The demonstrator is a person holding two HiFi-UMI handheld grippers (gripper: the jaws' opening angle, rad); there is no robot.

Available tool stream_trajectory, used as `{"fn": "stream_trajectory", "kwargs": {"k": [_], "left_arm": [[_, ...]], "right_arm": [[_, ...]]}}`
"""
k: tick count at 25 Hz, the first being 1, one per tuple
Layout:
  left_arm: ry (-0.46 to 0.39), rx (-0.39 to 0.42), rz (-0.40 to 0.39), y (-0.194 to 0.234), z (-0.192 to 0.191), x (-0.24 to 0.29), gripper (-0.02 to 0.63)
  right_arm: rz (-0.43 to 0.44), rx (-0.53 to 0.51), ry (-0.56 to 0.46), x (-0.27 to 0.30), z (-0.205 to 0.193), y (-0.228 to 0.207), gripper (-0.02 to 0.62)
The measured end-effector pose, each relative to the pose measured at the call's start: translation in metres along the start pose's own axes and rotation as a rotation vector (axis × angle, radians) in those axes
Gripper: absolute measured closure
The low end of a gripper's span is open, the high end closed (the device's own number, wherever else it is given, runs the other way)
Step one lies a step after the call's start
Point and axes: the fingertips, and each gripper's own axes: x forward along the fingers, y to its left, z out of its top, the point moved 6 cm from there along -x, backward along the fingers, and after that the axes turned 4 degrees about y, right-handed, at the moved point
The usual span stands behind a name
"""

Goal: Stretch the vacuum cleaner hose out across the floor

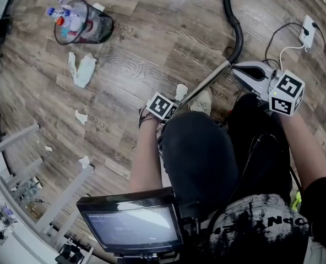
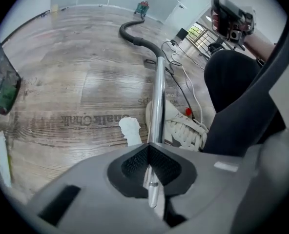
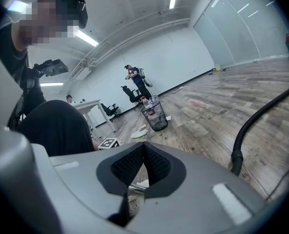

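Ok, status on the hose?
Left gripper shut on wand. Right gripper shut. Hose curved, not stretched yet. Shoe and paper scrap beside wand.

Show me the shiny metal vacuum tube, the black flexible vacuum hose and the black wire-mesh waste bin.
shiny metal vacuum tube (image 2: 157, 96), left gripper view, middle of shaft
black flexible vacuum hose (image 1: 239, 37), head view, its curved stretch
black wire-mesh waste bin (image 1: 101, 29), head view, its side wall
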Motion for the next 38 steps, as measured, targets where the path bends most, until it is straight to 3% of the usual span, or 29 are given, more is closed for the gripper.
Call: {"fn": "stream_trajectory", "kwargs": {"k": [4, 8, 16, 20, 25, 28, 30, 33, 38], "left_arm": [[-0.01, 0.044, 0.048, 0.003, 0.017, -0.051, 0.601], [-0.073, 0.064, 0.05, -0.008, 0.054, -0.14, 0.602], [-0.309, 0.181, -0.013, -0.128, 0.13, -0.381, 0.601], [-0.491, 0.237, -0.086, -0.208, 0.172, -0.514, 0.601], [-0.845, 0.321, -0.216, -0.279, 0.255, -0.672, 0.601], [-0.996, 0.36, -0.335, -0.314, 0.288, -0.716, 0.601], [-1.039, 0.411, -0.399, -0.34, 0.305, -0.732, 0.601], [-1.056, 0.527, -0.417, -0.382, 0.319, -0.745, 0.601], [-1.111, 0.679, -0.428, -0.457, 0.309, -0.75, 0.601]], "right_arm": [[-0.016, 0.017, -0.031, -0.012, 0.031, 0.004, 0.589], [-0.047, 0.055, -0.059, -0.043, 0.093, 0.024, 0.589], [-0.168, 0.075, -0.077, -0.146, 0.265, 0.125, 0.588], [-0.223, 0.079, -0.101, -0.211, 0.355, 0.185, 0.589], [-0.4, 0.001, -0.201, -0.3, 0.454, 0.225, 0.589], [-0.515, -0.044, -0.29, -0.344, 0.468, 0.24, 0.588], [-0.583, -0.064, -0.339, -0.371, 0.468, 0.249, 0.589], [-0.666, -0.098, -0.38, -0.404, 0.462, 0.269, 0.588], [-0.745, -0.13, -0.43, -0.454, 0.431, 0.304, 0.588]]}}
